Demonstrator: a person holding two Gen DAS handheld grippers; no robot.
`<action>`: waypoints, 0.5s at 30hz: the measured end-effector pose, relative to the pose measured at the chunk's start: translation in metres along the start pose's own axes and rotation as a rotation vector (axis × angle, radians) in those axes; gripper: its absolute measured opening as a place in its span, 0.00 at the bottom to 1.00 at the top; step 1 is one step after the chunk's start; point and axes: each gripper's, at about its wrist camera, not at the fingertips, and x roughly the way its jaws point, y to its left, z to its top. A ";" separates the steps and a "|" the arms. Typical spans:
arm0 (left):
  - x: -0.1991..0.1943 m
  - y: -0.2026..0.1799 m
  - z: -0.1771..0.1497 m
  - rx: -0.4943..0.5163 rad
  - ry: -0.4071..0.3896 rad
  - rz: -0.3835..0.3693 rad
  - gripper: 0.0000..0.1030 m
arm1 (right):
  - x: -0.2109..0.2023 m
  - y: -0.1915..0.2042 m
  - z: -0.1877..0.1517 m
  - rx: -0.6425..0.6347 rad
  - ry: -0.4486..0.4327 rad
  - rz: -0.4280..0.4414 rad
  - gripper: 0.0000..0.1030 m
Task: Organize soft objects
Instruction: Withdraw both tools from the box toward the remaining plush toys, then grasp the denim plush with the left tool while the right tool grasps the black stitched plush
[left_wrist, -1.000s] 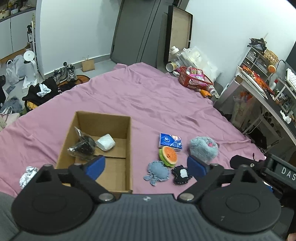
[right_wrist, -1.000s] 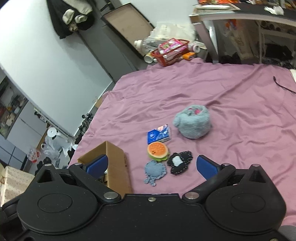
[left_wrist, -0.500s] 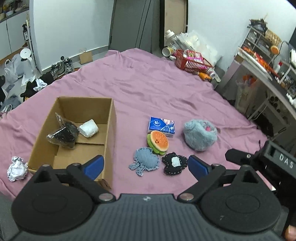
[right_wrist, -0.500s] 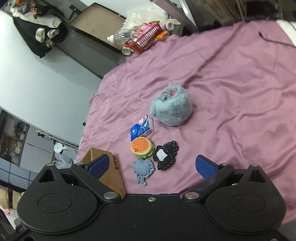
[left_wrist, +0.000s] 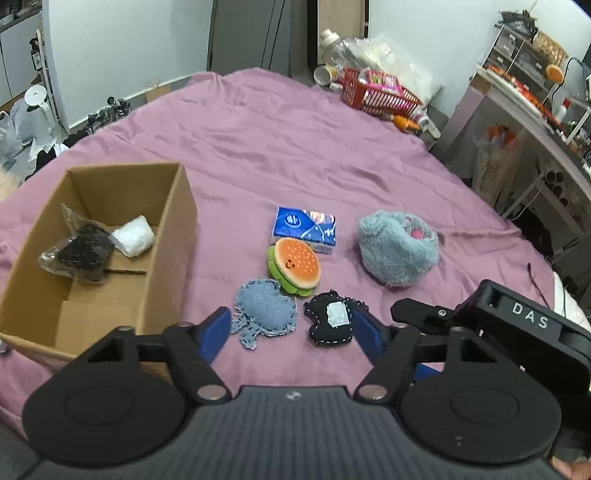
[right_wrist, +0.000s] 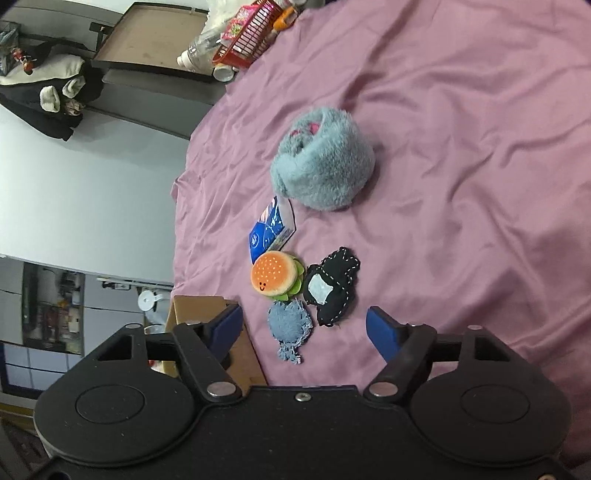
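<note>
On the bed's purple sheet (left_wrist: 295, 147), a small cluster of soft things lies to the right of an open cardboard box (left_wrist: 173, 266). The left claw (left_wrist: 291, 332) hangs just above the near edge of that cluster with its blue pads spread wide and nothing between them; the left pad sits by the denim blue plush (left_wrist: 264, 312) and the right pad by the black stitched plush (left_wrist: 330, 325), which carries a pale patch. Just beyond those two rests the burger plush (left_wrist: 295, 266), its far edge touching a blue tissue pack (left_wrist: 304, 229). A fluffy grey-blue plush (left_wrist: 397, 251) sits apart to the right, with a bit of pink showing in its hollow.

Inside the box are a dark item in a clear bag (left_wrist: 79, 253) and a white wrapped bundle (left_wrist: 133, 236), touching each other near the far end.

The right claw (right_wrist: 304, 328) is also wide open and empty, held above the sheet on the near side of the same cluster; its view is tilted, with the denim blue plush (right_wrist: 290, 326) and black stitched plush (right_wrist: 332, 291) between its pads, and the burger plush (right_wrist: 275, 277), tissue pack (right_wrist: 271, 230) and grey-blue plush (right_wrist: 321, 162) farther off. A red basket (left_wrist: 378, 92) stands at the bed's far edge.
</note>
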 end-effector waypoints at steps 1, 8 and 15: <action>0.006 -0.001 0.000 -0.005 0.007 0.000 0.61 | 0.002 -0.002 0.001 0.005 0.006 0.004 0.68; 0.044 -0.003 -0.001 -0.020 0.062 0.004 0.51 | 0.017 -0.013 0.010 0.033 0.029 0.000 0.67; 0.073 0.003 -0.001 -0.023 0.096 0.032 0.49 | 0.032 -0.023 0.018 0.059 0.024 -0.041 0.60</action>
